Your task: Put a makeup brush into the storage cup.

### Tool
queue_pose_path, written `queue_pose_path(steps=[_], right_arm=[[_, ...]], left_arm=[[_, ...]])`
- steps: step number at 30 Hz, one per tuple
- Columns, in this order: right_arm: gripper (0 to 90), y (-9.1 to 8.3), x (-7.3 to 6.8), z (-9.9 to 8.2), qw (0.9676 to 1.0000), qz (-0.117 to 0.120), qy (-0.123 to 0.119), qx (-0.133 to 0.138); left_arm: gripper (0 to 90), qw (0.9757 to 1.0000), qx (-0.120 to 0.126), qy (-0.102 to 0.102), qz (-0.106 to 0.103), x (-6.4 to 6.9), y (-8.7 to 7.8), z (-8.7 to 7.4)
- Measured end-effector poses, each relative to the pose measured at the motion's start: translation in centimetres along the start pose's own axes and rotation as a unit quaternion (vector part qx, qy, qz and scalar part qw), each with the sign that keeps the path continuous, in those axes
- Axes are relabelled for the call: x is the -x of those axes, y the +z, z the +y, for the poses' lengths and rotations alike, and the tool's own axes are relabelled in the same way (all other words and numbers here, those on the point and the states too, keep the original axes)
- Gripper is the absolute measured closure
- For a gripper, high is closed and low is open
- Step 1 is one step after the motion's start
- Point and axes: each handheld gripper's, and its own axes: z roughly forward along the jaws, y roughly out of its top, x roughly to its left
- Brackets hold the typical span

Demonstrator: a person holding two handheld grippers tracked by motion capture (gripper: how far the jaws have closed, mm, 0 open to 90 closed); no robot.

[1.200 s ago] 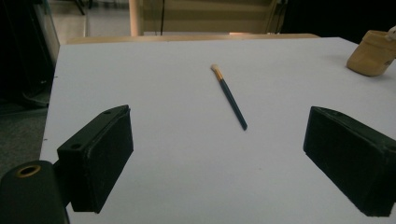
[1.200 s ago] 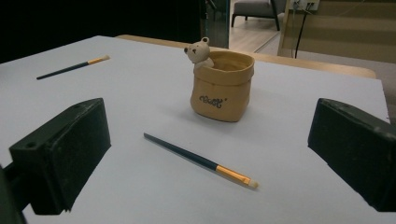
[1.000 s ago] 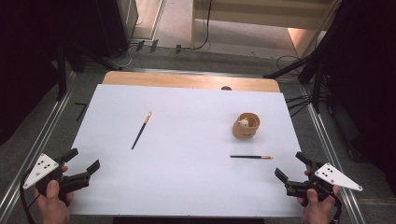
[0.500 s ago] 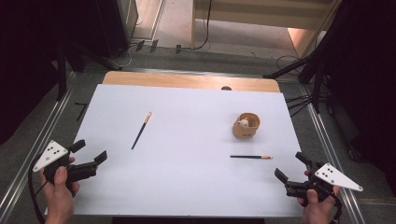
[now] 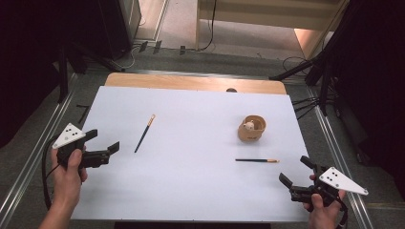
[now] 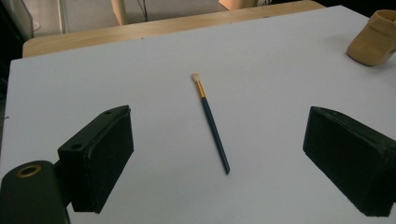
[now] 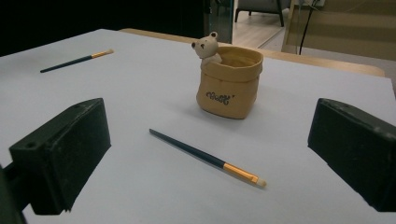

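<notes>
At sheet's (image 5: pixel 191 191) near edge, left gripper (image 5: pixel 102 144), right gripper (image 5: pixel 296 171), gaping

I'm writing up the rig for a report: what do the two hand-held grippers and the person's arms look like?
Each hand-held gripper, left and right, is black with two blocky, flat-faced jaws. A light grey three-cornered plate with small dark dots sits on top of each. A black cable loops from the left one. The forearms are bare, with no sleeves or gloves showing.

Claw (image 6: pixel 224 158) jaws wide apart; paintbrush (image 6: pixel 211 123) between; tan pot (image 6: pixel 373 42), probably, far right.
</notes>
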Motion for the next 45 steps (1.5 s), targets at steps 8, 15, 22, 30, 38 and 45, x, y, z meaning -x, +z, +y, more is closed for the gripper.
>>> queue_pose_path(steps=[8,15,22,30,38,45], right_arm=[[0.0,0.2,-0.2,0.0,1.0000,0.005,-0.003,-0.003],[0.0,0.3,-0.3,-0.1,0.9999,0.007,-0.004,-0.007],[0.0,0.3,-0.3,-0.2,0.9999,0.007,-0.004,-0.007],[0.0,0.2,-0.4,-0.1,0.9999,0.008,-0.007,0.002],[0.0,0.4,-0.4,-0.1,0.9999,0.012,-0.007,0.000],[0.0,0.4,-0.4,-0.2,0.9999,0.011,-0.008,-0.004]], left_arm=[[9.3,1.0000,0.001,0.003,-0.008,0.0,1.3,1.6],[9.3,0.9998,0.009,-0.001,-0.017,-0.1,2.5,2.6],[9.3,0.9999,0.000,0.001,-0.015,-0.2,3.7,3.7],[9.3,0.9995,-0.023,0.008,-0.018,-0.4,5.4,4.8],[9.3,0.9984,-0.047,0.008,-0.030,0.0,7.3,5.5],[9.5,0.9947,-0.097,0.020,-0.027,0.4,9.0,6.0]])
